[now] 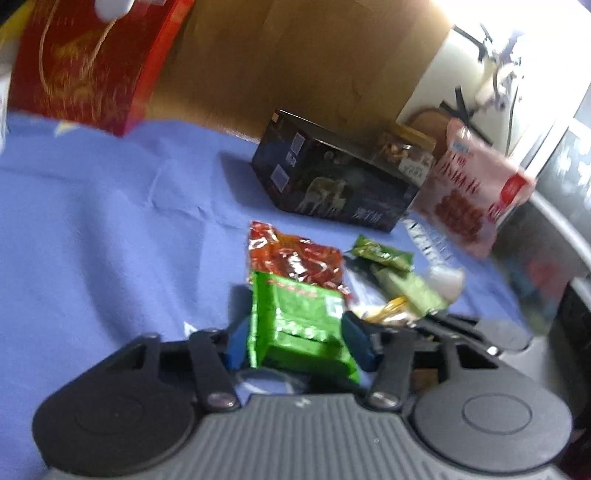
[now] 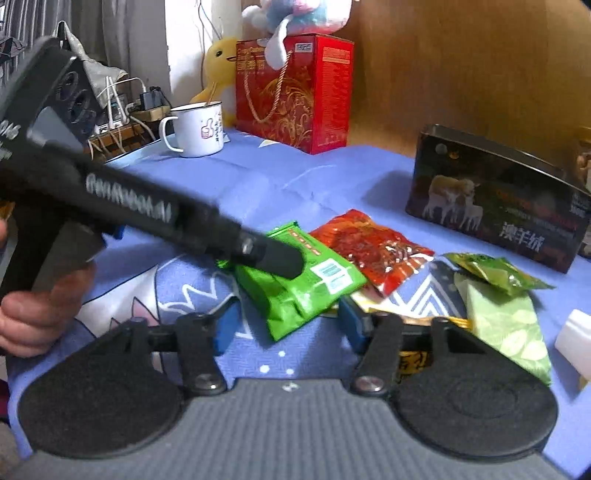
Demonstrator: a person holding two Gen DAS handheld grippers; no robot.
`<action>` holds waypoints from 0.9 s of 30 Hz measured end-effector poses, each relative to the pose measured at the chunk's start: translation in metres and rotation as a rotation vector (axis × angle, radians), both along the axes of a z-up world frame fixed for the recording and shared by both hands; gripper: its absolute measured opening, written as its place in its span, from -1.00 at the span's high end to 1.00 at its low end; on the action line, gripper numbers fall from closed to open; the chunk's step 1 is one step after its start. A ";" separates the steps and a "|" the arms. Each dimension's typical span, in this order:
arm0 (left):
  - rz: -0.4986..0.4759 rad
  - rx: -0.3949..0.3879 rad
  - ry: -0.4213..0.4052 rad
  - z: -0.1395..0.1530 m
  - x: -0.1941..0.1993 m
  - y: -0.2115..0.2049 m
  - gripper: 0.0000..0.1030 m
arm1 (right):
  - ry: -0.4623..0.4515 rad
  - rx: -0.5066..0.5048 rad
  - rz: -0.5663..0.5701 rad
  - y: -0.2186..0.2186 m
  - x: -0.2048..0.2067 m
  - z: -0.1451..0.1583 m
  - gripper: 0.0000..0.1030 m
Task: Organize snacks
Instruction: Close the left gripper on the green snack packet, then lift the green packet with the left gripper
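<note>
My left gripper (image 1: 297, 338) is shut on a bright green snack packet (image 1: 299, 325) and holds it tilted just above the blue cloth; the packet also shows in the right wrist view (image 2: 299, 280) with the left gripper's black body (image 2: 147, 214) over it. A red foil packet (image 1: 291, 258) (image 2: 373, 247) lies just beyond it. Small green packets (image 1: 384, 253) (image 2: 498, 273) and a pale green packet (image 2: 506, 325) lie to the right. My right gripper (image 2: 290, 326) is open and empty, low over the cloth just in front of the green packet.
A dark box with sheep pictures (image 1: 332, 177) (image 2: 495, 199) stands behind the snacks. A pink bag (image 1: 476, 192) leans at its right. A red gift box (image 2: 295, 92), a white mug (image 2: 199, 129) and plush toys (image 2: 295, 18) stand at the back. A white object (image 2: 576, 339) lies at the right edge.
</note>
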State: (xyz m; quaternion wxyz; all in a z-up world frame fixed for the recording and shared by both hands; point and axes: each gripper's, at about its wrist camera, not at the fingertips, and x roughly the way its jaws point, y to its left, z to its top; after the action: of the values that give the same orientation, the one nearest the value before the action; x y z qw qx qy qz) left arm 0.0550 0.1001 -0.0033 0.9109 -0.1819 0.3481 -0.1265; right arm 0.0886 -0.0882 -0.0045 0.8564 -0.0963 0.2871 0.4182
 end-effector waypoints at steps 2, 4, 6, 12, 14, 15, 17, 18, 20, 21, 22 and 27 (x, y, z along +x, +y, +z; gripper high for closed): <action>0.005 -0.004 0.003 0.000 -0.006 0.001 0.10 | 0.010 0.017 -0.002 -0.003 0.001 0.000 0.10; 0.005 -0.021 0.009 0.001 -0.013 0.004 0.10 | 0.015 0.029 0.009 -0.005 -0.002 0.000 0.13; -0.002 -0.028 0.006 0.002 -0.022 0.005 0.10 | 0.007 0.025 0.022 -0.005 -0.010 0.001 0.13; -0.043 -0.026 0.020 0.003 -0.051 -0.002 0.10 | 0.011 0.018 0.075 -0.015 -0.032 0.002 0.13; -0.061 -0.025 0.022 0.004 -0.061 -0.006 0.09 | 0.044 0.038 0.086 -0.023 -0.037 0.003 0.13; -0.069 -0.022 0.022 0.004 -0.064 -0.008 0.09 | 0.060 0.048 0.090 -0.027 -0.039 0.003 0.13; -0.084 -0.018 0.023 0.004 -0.071 -0.013 0.07 | 0.077 0.059 0.091 -0.032 -0.045 0.002 0.13; -0.091 -0.017 0.024 0.004 -0.074 -0.016 0.07 | 0.084 0.066 0.090 -0.035 -0.048 0.003 0.13; -0.101 -0.014 0.027 0.004 -0.077 -0.020 0.03 | 0.103 0.079 0.084 -0.040 -0.052 0.003 0.12; -0.106 -0.016 0.028 0.004 -0.078 -0.022 -0.01 | 0.112 0.089 0.081 -0.042 -0.054 0.003 0.11; -0.107 -0.014 0.029 0.005 -0.078 -0.024 -0.04 | 0.119 0.098 0.077 -0.045 -0.055 0.003 0.09; -0.104 -0.005 0.046 0.007 -0.074 -0.029 -0.16 | 0.129 0.121 0.047 -0.052 -0.057 0.002 -0.02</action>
State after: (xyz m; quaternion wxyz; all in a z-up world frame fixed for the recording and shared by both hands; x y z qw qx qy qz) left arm -0.0192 0.0712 0.0038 0.8944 -0.1688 0.3775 -0.1702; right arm 0.0319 -0.1401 -0.0025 0.8304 -0.0240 0.3134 0.4600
